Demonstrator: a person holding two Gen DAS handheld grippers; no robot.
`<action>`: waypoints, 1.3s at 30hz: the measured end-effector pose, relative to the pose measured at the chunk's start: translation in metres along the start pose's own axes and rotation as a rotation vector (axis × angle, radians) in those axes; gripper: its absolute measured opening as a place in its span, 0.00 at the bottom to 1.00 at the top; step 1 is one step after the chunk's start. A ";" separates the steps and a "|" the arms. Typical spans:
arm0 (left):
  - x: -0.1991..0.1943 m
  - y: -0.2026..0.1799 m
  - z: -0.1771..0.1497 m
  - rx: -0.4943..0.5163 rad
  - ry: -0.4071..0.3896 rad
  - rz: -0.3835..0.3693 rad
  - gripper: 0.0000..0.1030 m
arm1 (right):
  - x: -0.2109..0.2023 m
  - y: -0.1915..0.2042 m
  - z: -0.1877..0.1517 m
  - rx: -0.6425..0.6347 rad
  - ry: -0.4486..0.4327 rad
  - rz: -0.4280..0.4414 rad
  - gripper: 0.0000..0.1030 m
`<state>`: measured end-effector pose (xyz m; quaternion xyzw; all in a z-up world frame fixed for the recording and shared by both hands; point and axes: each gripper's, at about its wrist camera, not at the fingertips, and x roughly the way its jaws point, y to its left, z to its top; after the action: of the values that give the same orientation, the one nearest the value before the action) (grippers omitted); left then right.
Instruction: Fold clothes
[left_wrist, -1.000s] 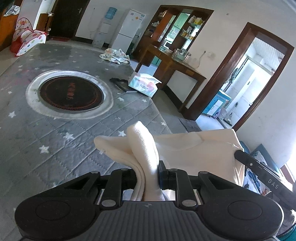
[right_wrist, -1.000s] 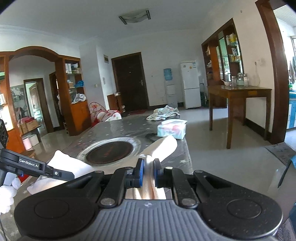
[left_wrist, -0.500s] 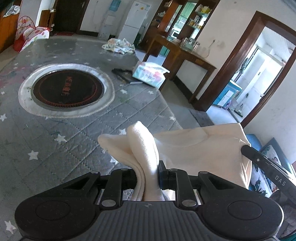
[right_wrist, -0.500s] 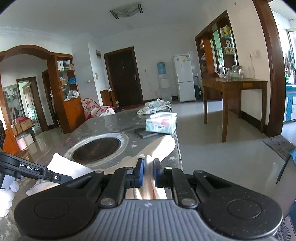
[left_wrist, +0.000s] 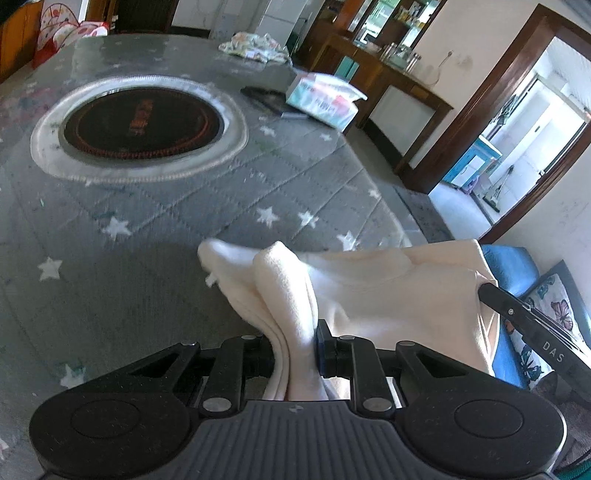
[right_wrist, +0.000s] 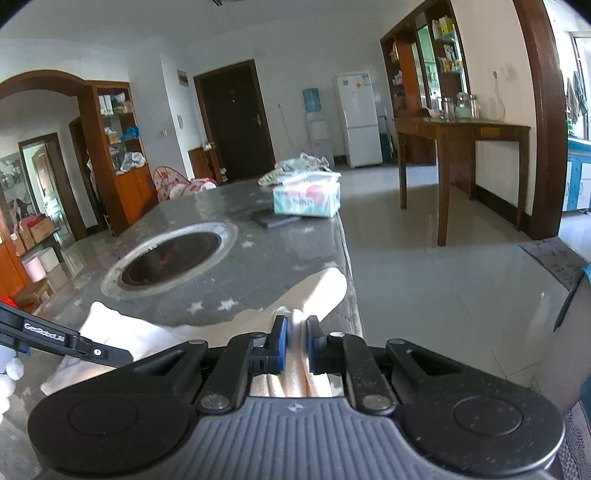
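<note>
Pinching cream garment (left_wrist: 369, 291) | left gripper (left_wrist: 295, 332), right gripper (right_wrist: 294, 341) clamped | table edge (right_wrist: 347, 258) beside

Soft, fleecy cream garment (left_wrist: 388, 295); quilted matt grey star-print table cover (left_wrist: 155, 221); glossy plastic tissue pack (right_wrist: 306, 195).

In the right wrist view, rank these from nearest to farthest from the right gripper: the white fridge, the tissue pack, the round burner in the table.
From the right gripper, shut on the cream garment:
1. Round burner, ahead to the left, set in the table.
2. Tissue pack, farther along the table, near its right edge.
3. White fridge, against the back wall.
</note>
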<state>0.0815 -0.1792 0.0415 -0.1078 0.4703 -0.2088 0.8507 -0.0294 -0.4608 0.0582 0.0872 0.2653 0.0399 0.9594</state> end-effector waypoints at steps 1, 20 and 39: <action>0.002 0.002 -0.001 -0.001 0.005 0.004 0.22 | 0.002 -0.002 -0.002 0.005 0.006 -0.005 0.09; 0.006 0.013 -0.016 0.059 0.040 -0.014 0.27 | 0.031 -0.016 -0.034 -0.012 0.138 -0.051 0.12; -0.041 -0.011 -0.030 0.187 -0.084 0.013 0.50 | -0.018 0.022 -0.042 -0.193 0.089 -0.020 0.38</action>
<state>0.0340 -0.1699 0.0612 -0.0335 0.4134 -0.2414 0.8773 -0.0670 -0.4351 0.0364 -0.0100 0.3033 0.0595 0.9510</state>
